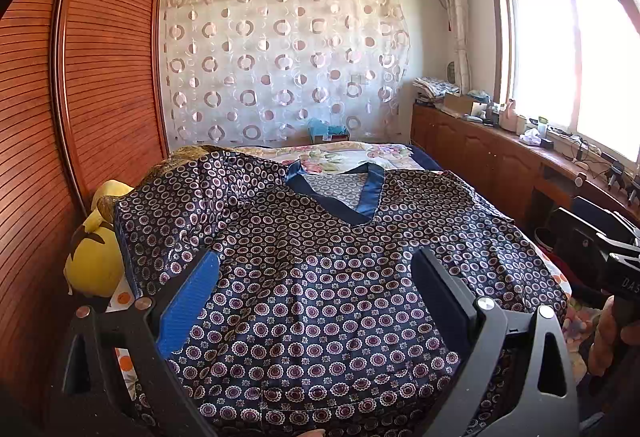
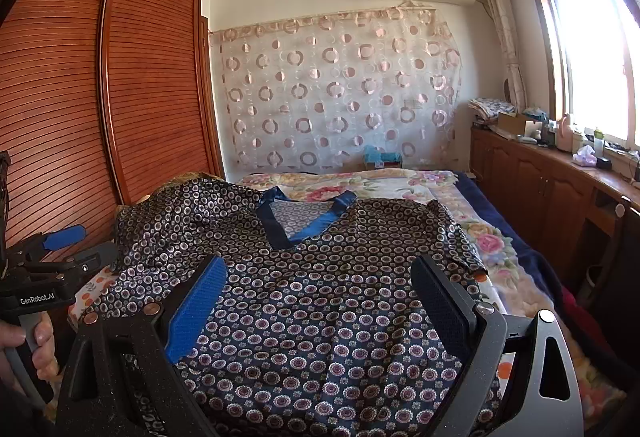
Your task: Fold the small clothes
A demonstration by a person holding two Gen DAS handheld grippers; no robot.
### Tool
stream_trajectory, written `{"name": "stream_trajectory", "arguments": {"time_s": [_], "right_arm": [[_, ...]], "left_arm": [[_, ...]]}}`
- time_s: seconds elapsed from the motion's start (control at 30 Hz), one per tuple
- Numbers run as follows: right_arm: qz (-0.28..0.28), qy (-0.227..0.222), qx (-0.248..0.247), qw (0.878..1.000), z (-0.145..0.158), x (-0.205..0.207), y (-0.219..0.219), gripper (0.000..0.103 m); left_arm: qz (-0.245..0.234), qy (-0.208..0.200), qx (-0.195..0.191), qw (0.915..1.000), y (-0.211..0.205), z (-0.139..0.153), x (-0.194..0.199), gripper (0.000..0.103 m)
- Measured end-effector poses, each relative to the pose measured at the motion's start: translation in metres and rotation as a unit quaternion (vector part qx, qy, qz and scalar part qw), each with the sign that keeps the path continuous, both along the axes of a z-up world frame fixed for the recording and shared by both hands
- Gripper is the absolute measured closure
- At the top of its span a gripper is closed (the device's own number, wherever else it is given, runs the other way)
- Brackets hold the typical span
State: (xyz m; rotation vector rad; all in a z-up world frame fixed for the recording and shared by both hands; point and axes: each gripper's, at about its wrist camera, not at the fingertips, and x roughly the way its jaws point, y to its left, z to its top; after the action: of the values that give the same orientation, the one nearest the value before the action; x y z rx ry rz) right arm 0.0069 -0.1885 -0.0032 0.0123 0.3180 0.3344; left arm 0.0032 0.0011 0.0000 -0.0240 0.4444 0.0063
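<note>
A navy satin top [image 1: 312, 337] printed with small rings lies spread front-up on the bed, its blue V-neck collar [image 1: 372, 193] pointing away from me. My left gripper [image 1: 316, 257] hovers open over the lower chest, nothing between its blue pad and black pad. In the right wrist view the same top [image 2: 320, 325] fills the foreground, and my right gripper [image 2: 320, 265] is open above it, also holding nothing. The top's left sleeve [image 2: 172, 221] is rumpled over a pillow. A hand [image 2: 28, 341] holds the left tool at that view's left edge.
A slatted wooden wardrobe [image 1: 100, 77] stands close on the left. A yellow plush toy [image 1: 94, 261] sits between it and the bed. The floral bedspread [image 2: 440, 197] shows beyond the top. A cluttered wooden cabinet [image 2: 540, 177] runs under the window on the right.
</note>
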Motion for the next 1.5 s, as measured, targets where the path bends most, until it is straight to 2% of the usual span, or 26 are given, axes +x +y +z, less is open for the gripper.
{"name": "stream_trajectory", "arguments": {"time_s": [1.5], "right_arm": [[0.004,-0.003,0.002,1.0,0.003,0.002,0.005,0.008]], "left_arm": [[0.002,-0.01,0.002,0.9999,0.0,0.009,-0.007,0.006]]}}
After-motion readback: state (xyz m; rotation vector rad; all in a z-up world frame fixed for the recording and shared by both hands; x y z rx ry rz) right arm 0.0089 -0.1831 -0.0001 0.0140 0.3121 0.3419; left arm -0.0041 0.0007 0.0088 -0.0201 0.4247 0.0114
